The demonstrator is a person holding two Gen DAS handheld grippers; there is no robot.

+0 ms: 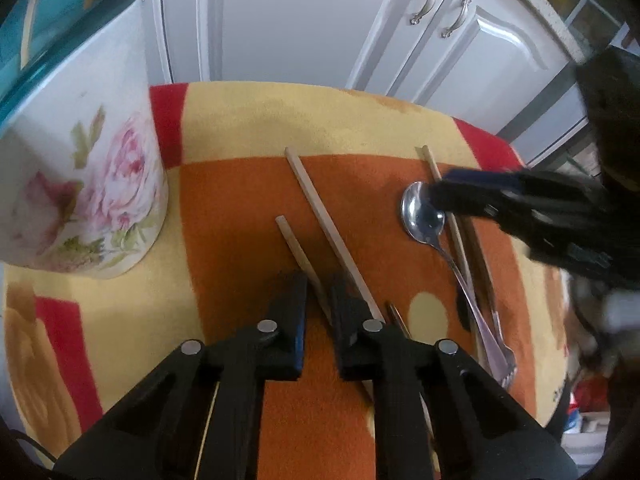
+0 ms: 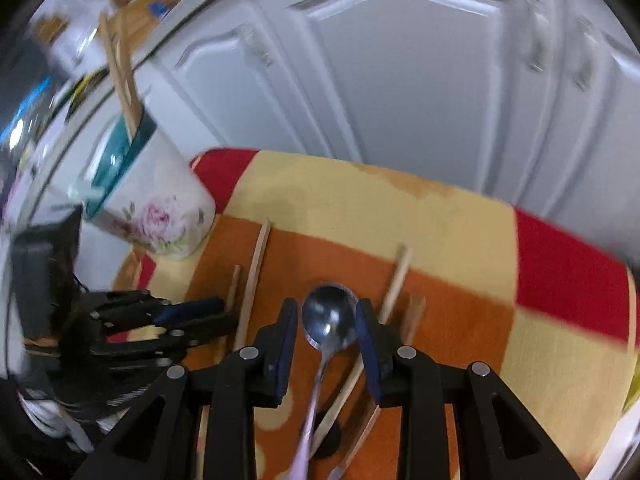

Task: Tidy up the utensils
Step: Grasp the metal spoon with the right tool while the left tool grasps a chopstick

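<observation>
**Two grippers low over utensils on patterned cloth**

Nearest, left view: left gripper [image 1: 318,286] down at the cloth, jaws narrowly apart, straddling a short wooden chopstick [image 1: 296,246] that runs between them; contact with the pads not clear, so cannot tell whether clamped. Just right of it, a longer chopstick [image 1: 320,208] lying diagonally, passing under the right-hand finger. A dark-tipped stick [image 1: 397,316] just beside that finger, mostly hidden.

Right view: right gripper [image 2: 328,312] open, blue-padded fingers [image 2: 286,336] either side of the spoon [image 2: 329,318] bowl, small gaps both sides, not gripping. Spoon flat on the orange patch, bowl up, handle running back under the gripper. Two more chopsticks [image 2: 394,284] just right of the spoon, crossing beneath its handle area. A fork [image 1: 506,356] partly visible beside the spoon handle in the left view.

Middle: cloth [image 1: 360,120] in orange, yellow and red covering a rounded surface.

Farther, left edge of the cloth: floral ceramic holder [image 2: 156,208] with teal rim, upright, wooden sticks [image 2: 122,76] standing in it.

Behind: white cabinet doors [image 1: 304,20] with metal handles [image 1: 424,2].
</observation>
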